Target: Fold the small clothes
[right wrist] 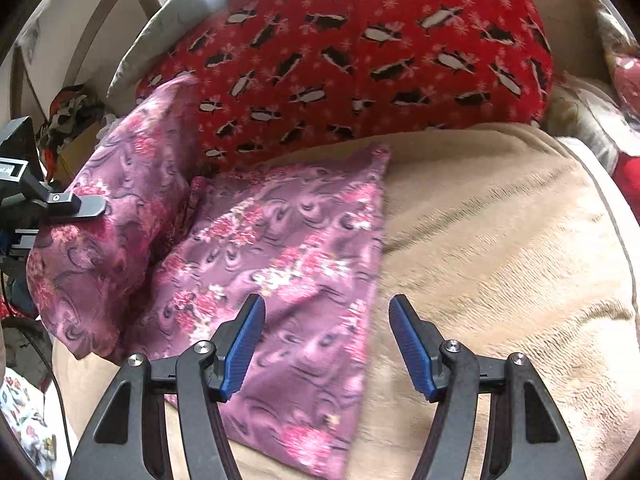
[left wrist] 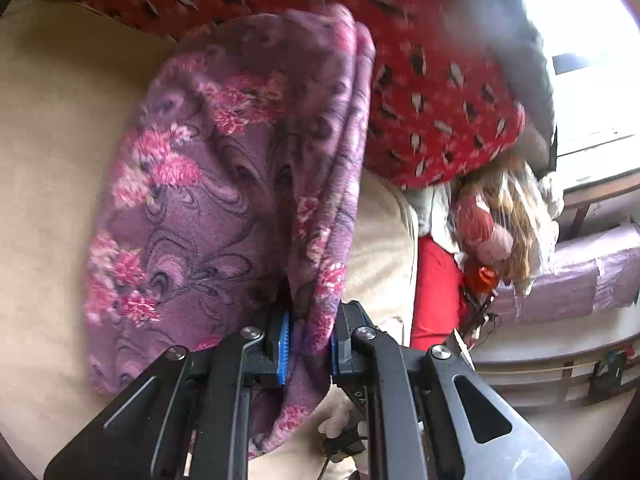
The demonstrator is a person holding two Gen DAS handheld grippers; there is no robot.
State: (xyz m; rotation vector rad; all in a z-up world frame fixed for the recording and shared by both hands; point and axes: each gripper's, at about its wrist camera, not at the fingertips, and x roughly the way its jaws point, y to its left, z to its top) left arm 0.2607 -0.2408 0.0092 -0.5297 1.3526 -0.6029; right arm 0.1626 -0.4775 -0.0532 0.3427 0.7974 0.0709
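Left wrist view showed the left hand-held gripper [left wrist: 310, 344] pinching a raised edge of the purple floral fleece garment [left wrist: 224, 208]. The right hand-held gripper [right wrist: 327, 346] hovered spread over the flat half; the lifted edge should be carried across squarely onto it.

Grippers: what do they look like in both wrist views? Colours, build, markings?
Both match: the left gripper and right gripper have black angular linkage arms with cut-out slots, silver pivot screws, and blue ribbed pads on the jaws. A black cable shows below the left one. No sleeves are visible.
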